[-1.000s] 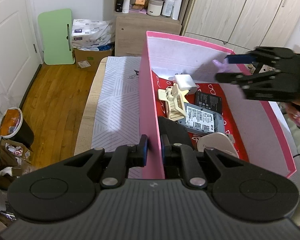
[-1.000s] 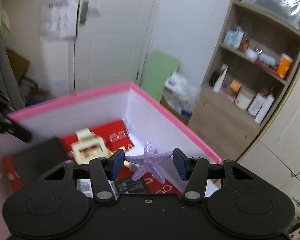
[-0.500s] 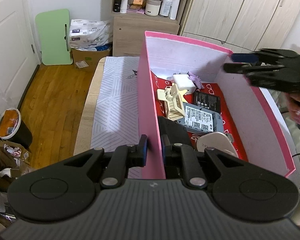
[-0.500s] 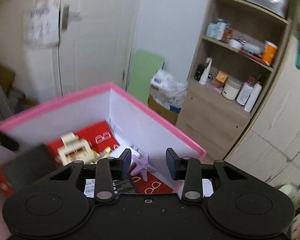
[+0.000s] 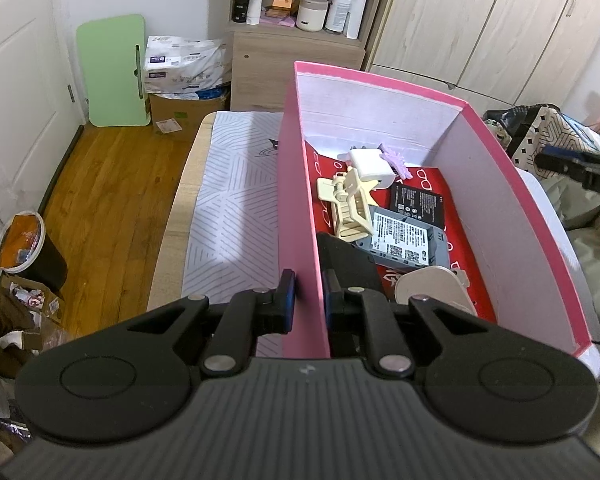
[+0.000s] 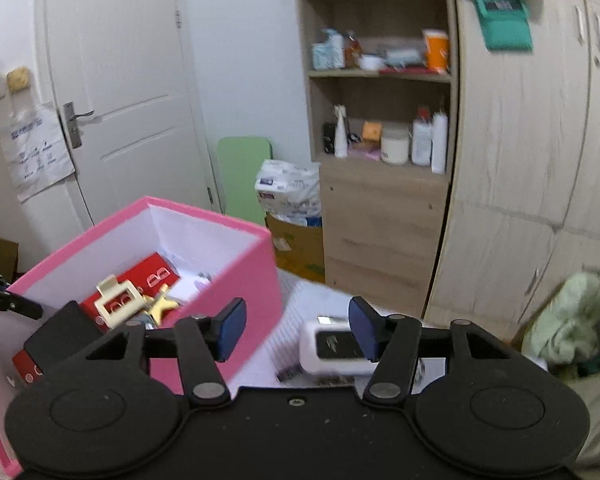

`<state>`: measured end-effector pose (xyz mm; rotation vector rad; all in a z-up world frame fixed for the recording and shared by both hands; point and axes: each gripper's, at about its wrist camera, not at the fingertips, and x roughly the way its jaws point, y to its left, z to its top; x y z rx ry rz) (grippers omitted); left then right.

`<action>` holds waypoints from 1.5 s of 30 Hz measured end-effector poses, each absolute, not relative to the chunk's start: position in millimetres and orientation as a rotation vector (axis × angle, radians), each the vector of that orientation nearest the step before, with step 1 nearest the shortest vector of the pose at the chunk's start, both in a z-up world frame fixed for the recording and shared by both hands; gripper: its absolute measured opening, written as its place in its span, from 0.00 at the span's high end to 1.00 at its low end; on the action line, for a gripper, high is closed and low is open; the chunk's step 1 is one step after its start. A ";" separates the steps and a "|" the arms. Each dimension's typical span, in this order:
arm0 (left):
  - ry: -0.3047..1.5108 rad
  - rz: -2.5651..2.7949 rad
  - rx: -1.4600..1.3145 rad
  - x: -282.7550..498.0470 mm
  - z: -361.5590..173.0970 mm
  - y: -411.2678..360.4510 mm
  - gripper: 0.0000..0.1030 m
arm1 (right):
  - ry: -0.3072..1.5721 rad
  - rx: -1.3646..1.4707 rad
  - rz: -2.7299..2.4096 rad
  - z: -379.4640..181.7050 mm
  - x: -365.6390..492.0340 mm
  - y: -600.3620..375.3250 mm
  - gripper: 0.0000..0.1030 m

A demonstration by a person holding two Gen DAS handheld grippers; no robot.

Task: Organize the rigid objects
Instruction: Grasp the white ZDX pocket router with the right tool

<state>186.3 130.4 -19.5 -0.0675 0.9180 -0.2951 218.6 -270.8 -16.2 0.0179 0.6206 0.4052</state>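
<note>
My left gripper (image 5: 308, 300) is shut on the near left wall of the pink box (image 5: 298, 208). Inside the box lie a purple starfish (image 5: 394, 160), a white charger (image 5: 370, 166), a cream hair claw (image 5: 350, 206), a black battery (image 5: 418, 204), a grey battery (image 5: 406, 238) and a cream oval case (image 5: 432, 288). My right gripper (image 6: 296, 326) is open and empty, outside the box (image 6: 252, 276) to its right. Below its fingers lies a white device (image 6: 332, 346) with a dark screen. One right fingertip shows at the left wrist view's right edge (image 5: 572, 162).
The box stands on a striped mat (image 5: 236, 200) on a table. A wooden shelf unit (image 6: 380, 128) with bottles and wardrobe doors (image 6: 520, 140) stand behind. A green board (image 5: 112, 70) leans on the wall. A bin (image 5: 24, 248) stands on the wood floor.
The right gripper opened and let the purple starfish drop into the box, then pulled back out to the right. The left gripper kept its hold on the box wall.
</note>
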 end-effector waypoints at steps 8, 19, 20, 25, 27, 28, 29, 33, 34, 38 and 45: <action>0.926 -0.288 -0.069 187.8 -20.2 129.7 0.88 | 0.871 0.354 0.354 -74.4 257.6 -304.1 0.30; 0.926 -0.288 -0.069 188.2 -21.0 129.8 0.88 | 0.968 0.533 0.270 -109.1 302.1 -303.5 0.24; 0.927 -0.289 -0.069 188.1 -20.8 129.8 0.88 | 0.967 0.514 0.258 -107.8 305.2 -299.9 0.23; 0.925 -0.292 -0.070 188.2 -21.8 130.1 0.87 | 0.964 0.387 0.192 -103.9 318.9 -283.6 0.15; 0.925 -0.294 -0.070 188.3 -22.1 130.1 0.87 | 0.968 0.368 0.181 -102.4 323.1 -281.6 0.11; 0.924 -0.295 -0.069 188.2 -22.3 129.8 0.87 | 0.970 0.363 0.171 -102.2 325.0 -280.7 0.10; 0.924 -0.296 -0.069 188.2 -22.5 129.7 0.87 | 0.971 0.351 0.159 -101.9 327.2 -277.1 0.10; 0.923 -0.300 -0.073 188.2 -22.5 130.1 0.87 | 0.970 0.268 0.119 -100.1 327.4 -264.3 0.09; 0.922 -0.300 -0.073 188.2 -22.4 130.2 0.87 | 0.969 0.236 0.109 -100.2 326.7 -260.2 0.09; 0.923 -0.302 -0.075 188.4 -22.4 130.2 0.87 | 0.959 0.142 0.098 -100.6 319.6 -251.8 0.11; 0.923 -0.302 -0.074 188.6 -22.5 130.4 0.87 | 0.948 0.117 0.131 -95.8 297.3 -263.3 0.26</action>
